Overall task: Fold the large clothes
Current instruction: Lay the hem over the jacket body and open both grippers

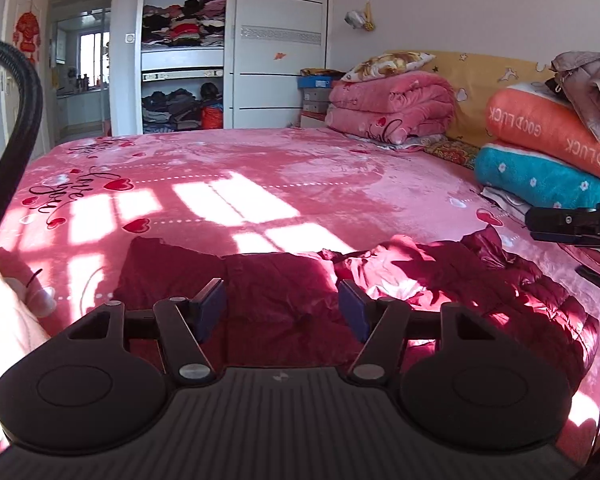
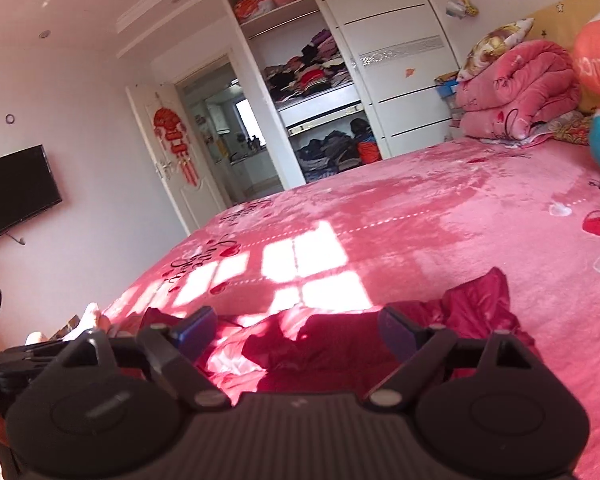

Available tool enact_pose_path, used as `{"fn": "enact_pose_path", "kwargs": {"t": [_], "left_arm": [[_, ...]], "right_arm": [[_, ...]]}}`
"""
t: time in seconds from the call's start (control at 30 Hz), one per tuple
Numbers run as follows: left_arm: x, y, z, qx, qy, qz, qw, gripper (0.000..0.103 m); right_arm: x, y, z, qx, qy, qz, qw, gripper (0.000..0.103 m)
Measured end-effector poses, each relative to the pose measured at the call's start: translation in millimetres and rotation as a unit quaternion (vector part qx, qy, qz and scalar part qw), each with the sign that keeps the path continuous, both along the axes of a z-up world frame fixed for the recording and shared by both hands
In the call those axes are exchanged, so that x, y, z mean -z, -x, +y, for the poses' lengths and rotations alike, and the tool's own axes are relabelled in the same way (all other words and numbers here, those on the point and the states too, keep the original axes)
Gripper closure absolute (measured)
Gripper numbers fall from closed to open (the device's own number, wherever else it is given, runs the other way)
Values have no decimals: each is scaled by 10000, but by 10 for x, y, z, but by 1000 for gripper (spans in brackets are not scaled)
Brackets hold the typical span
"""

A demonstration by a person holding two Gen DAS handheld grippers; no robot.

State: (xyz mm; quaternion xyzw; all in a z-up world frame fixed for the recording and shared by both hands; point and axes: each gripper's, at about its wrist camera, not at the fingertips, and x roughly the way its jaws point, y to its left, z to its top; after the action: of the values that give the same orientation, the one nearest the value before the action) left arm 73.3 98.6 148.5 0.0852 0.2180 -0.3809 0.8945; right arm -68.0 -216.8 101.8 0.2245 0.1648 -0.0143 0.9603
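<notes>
Lying on bed: a dark red padded jacket (image 1: 380, 292), crumpled and unfolded, at the near edge of the pink heart-print bed (image 1: 260, 184).
Left gripper (image 1: 282, 306): fingers spread wide, nothing between them, held over the jacket's flatter left part.
Right gripper (image 2: 296, 326): fingers spread wide, gripping nothing, above the jacket's rumpled lining.
Far right corner: folded pink quilt (image 1: 392, 108) and stacked pillows (image 1: 548, 152).
Behind bed: open wardrobe (image 1: 184, 60) with shelved clothes.
</notes>
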Motion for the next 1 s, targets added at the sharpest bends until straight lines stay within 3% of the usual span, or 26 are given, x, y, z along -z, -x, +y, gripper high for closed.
{"fn": "enact_pose_path", "kwargs": {"t": [0.17,0.33,0.83,1.0], "left_arm": [[186,22,-285,363,-204,74,9991,28],[339,-96,-489,368,-278,277,9986,32],[590,-748,-643,-601,-705,220,9955,28],[710,-956,-563,-930,-682,312,9928,27]], "right_arm": [[262,-288,174,-259,-97,292,9992,15],[506,-502,207,-144,10,712,9974,16],[860,-805,-316,1024,129,1328,9858,19],[983,-871,-428,1160,122,1371,9837,19]]}}
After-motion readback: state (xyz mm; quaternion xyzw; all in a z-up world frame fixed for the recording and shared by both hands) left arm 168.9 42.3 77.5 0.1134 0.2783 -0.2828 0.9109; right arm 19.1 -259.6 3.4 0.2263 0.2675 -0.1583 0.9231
